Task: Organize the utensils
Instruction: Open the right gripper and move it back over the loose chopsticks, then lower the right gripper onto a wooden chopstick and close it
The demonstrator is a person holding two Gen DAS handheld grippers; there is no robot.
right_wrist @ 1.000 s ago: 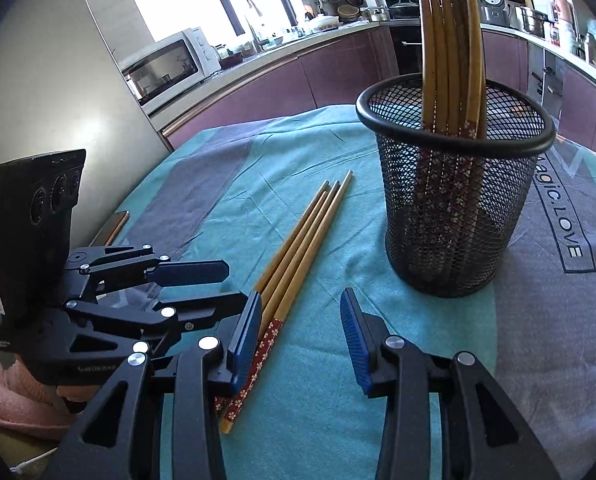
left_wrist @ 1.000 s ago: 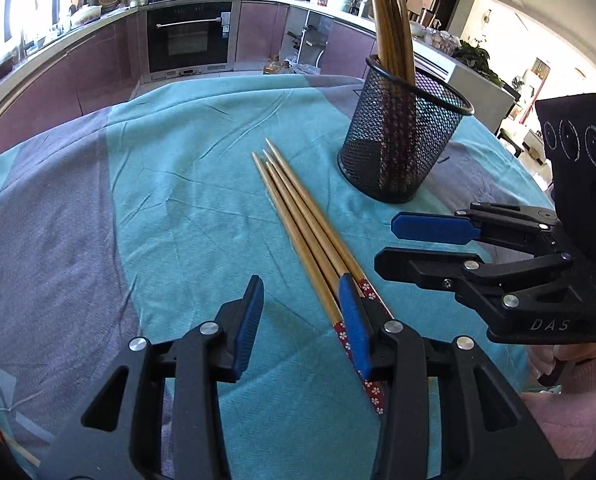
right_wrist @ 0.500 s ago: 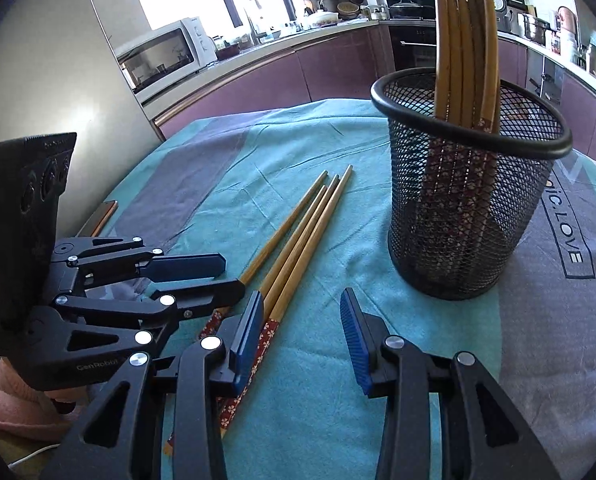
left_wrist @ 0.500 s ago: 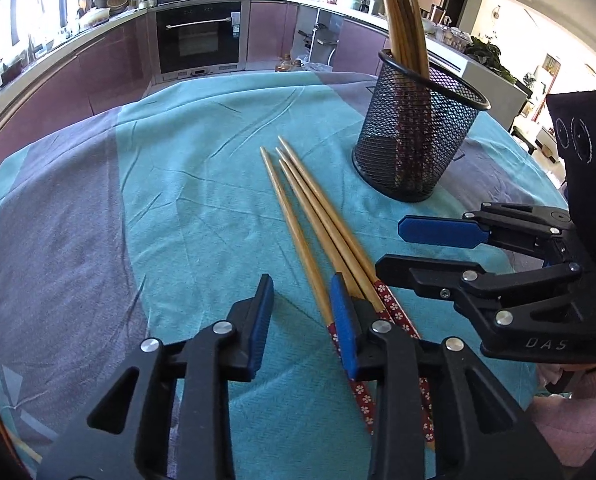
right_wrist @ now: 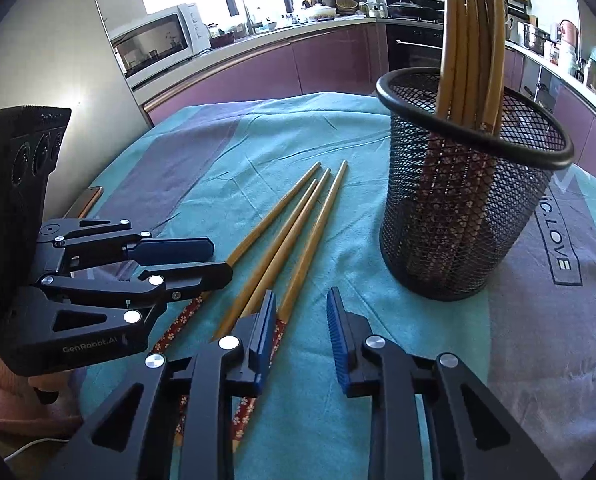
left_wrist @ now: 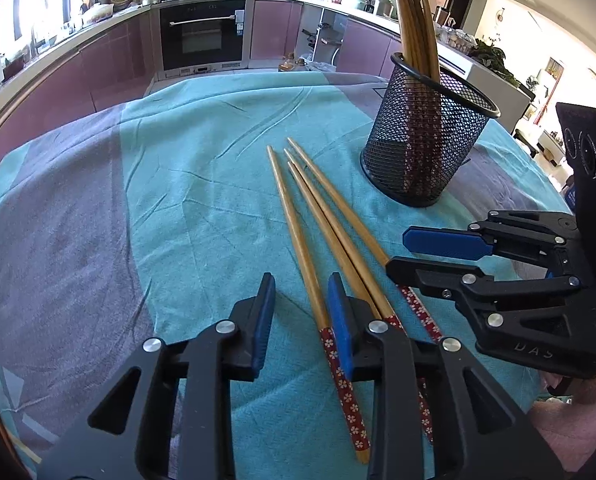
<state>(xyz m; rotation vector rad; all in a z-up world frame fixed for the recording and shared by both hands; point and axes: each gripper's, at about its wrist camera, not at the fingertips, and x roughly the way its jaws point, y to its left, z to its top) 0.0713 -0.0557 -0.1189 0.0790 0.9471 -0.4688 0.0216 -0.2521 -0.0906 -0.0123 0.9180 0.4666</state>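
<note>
the left gripper [left_wrist: 301, 312], black with blue pads, has its jaws apart and holds nothing; one bamboo chopstick lies between its tips, no pad pressing it. the right gripper [right_wrist: 301, 322], alike, is closing with only cloth in its gap. four loose bamboo chopsticks with red flowered ends [left_wrist: 322, 224] lie on the teal and grey tablecloth [left_wrist: 178, 184], near the black wire-mesh cup [left_wrist: 426, 140] holding more chopsticks upright.

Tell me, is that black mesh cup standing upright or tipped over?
Upright. The mesh cup sits flat on the tablecloth, rim on top, with chopsticks standing in it.
</note>
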